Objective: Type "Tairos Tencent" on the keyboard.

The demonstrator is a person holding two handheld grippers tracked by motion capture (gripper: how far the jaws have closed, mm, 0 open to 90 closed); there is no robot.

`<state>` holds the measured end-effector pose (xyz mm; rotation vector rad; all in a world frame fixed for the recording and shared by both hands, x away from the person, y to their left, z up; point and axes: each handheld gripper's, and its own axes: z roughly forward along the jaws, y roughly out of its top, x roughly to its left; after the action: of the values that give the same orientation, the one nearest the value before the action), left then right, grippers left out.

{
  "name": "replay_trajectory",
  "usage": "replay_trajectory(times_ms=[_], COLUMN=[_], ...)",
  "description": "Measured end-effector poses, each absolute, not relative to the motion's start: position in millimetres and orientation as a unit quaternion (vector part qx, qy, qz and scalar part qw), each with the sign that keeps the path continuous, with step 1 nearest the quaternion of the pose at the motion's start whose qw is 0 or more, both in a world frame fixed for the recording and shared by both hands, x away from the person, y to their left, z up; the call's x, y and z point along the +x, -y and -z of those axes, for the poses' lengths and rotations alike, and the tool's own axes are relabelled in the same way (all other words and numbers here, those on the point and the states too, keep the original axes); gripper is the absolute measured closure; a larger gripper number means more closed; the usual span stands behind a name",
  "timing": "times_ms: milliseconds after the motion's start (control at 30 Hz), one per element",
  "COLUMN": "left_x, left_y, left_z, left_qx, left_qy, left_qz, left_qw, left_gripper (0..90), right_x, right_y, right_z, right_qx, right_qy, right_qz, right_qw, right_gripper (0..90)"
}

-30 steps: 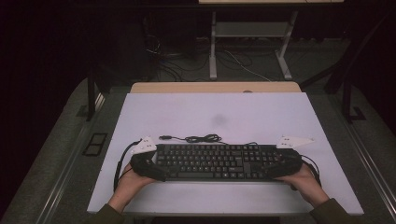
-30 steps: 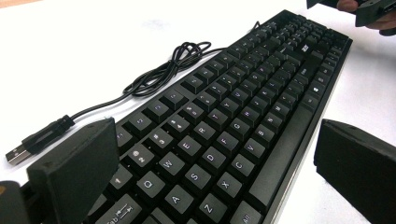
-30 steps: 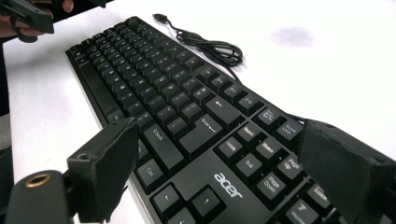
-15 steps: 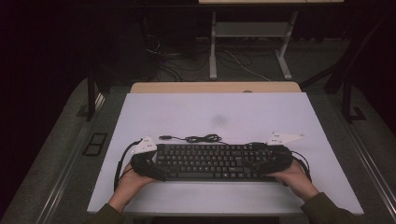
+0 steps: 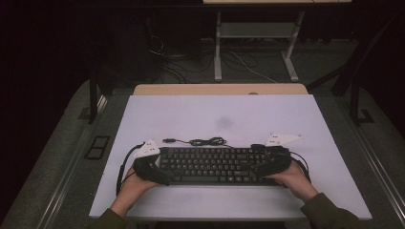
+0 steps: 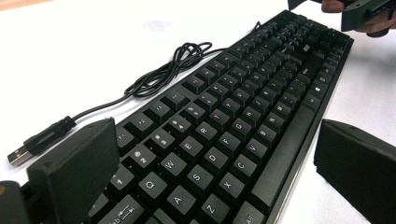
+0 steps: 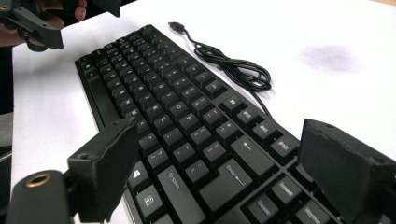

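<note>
Presently, a black keyboard (image 5: 217, 165) lies flat on the white table (image 5: 229, 119), near the table's front edge and roughly centred across its width, its long side parallel to that edge. Its black cable (image 5: 203, 141) lies coiled on the table just behind the keyboard's back edge, and the plug (image 6: 21, 155) at the cable's end rests loose on the table surface.

The left gripper (image 5: 152, 168) sits at the keyboard's left end, held in the person's left hand (image 5: 131, 188). In the left gripper view its two jaws stand wide apart, one on the far side of the keyboard beside the number row, the other off the near edge beyond the space bar. The keyboard's end lies between them; whether either jaw touches it cannot be told.

The right gripper (image 5: 268, 164) sits at the keyboard's right end, held in the right hand (image 5: 293, 179). In the right gripper view its jaws are likewise spread, with the keyboard's right end between them. One jaw stands over the near edge, the other at the back edge; contact cannot be confirmed.

A faint grey smudge (image 5: 224, 122) marks the table behind the cable.
</note>
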<state>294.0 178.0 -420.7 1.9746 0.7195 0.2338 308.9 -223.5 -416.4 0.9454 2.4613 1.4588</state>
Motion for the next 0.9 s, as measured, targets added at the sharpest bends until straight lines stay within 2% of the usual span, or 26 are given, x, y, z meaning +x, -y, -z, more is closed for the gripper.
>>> replay_trajectory(times_ms=[633, 800, 900], left_x=[294, 294, 294], left_y=[-175, -175, -175], left_z=[420, 420, 420], left_qx=[0.814, 0.814, 0.814], left_qy=[-0.292, -0.291, -0.291], left_qz=[-0.094, -0.093, -0.094], left_qw=[0.493, 0.494, 0.494], left_gripper=[0.0, 0.0, 0.0], right_x=[315, 314, 312], right_y=[199, 197, 196], right_z=[420, 421, 422], right_qx=[0.298, 0.287, 0.282], right_qy=[-0.821, -0.825, -0.83], right_qz=[-0.484, -0.485, -0.481], right_qw=[0.046, 0.039, 0.033], right_gripper=[15.9, 24.0, 35.8])
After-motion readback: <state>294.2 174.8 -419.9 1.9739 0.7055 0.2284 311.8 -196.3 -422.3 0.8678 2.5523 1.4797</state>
